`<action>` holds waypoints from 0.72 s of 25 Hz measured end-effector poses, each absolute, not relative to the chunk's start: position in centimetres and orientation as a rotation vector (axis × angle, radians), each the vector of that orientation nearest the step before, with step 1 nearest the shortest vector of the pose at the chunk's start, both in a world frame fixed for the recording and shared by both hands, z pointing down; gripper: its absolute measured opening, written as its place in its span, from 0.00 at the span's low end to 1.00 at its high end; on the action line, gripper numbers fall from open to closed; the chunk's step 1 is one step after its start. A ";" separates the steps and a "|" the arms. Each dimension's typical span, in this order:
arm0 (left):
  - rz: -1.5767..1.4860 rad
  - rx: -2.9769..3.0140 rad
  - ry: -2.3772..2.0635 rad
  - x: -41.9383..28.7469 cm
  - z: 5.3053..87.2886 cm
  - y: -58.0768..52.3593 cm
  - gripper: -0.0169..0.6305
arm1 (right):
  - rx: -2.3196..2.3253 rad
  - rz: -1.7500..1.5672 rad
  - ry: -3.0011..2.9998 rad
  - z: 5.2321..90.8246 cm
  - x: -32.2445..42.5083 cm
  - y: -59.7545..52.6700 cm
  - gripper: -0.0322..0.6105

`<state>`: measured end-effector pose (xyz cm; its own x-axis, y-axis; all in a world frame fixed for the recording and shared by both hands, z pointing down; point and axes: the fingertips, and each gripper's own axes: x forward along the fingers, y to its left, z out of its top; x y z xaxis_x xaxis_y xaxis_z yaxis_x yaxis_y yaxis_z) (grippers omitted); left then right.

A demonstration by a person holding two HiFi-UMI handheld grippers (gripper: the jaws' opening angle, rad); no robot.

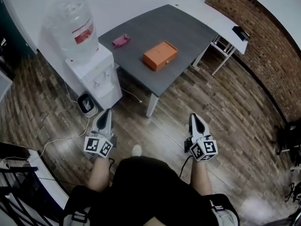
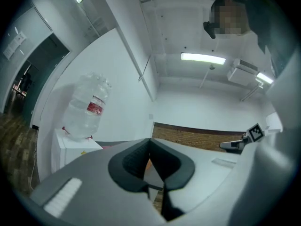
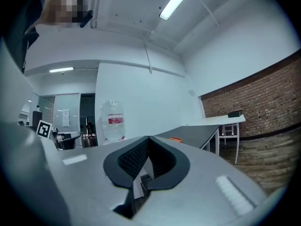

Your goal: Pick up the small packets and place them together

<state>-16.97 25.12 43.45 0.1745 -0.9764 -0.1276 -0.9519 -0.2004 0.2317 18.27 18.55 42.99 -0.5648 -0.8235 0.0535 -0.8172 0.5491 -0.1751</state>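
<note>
Both grippers hang over the wooden floor [image 1: 235, 121], well short of the grey table [image 1: 188, 32]. The left gripper [image 1: 107, 112] has its jaws together with nothing between them, and the right gripper [image 1: 193, 117] is likewise closed and empty. A small pink packet [image 1: 121, 40] lies near the table's far left edge, well apart from the orange box [image 1: 160, 55], which sits closer to the near edge. The water dispenser [image 1: 96, 76] stands tight against the table's left side. Bare floor lies open between the grippers and the table's near corner. A white table [image 1: 211, 15] adjoins the far right edge.
</note>
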 end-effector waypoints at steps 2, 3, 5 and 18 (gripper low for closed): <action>-0.362 2.352 -1.904 -17.6 43.4 24.0 0.03 | -1.459 -0.273 2.740 43.0 17.4 17.5 0.05; -0.354 2.360 -1.894 -17.9 43.4 23.4 0.03 | -1.462 -0.272 2.741 43.0 16.8 17.0 0.05; -0.353 2.369 -1.873 -18.6 43.6 22.3 0.03 | -1.460 -0.279 2.737 42.9 15.7 16.1 0.05; -0.328 2.391 -1.798 -17.8 45.1 15.9 0.03 | -1.451 -0.265 2.747 42.5 13.9 9.3 0.05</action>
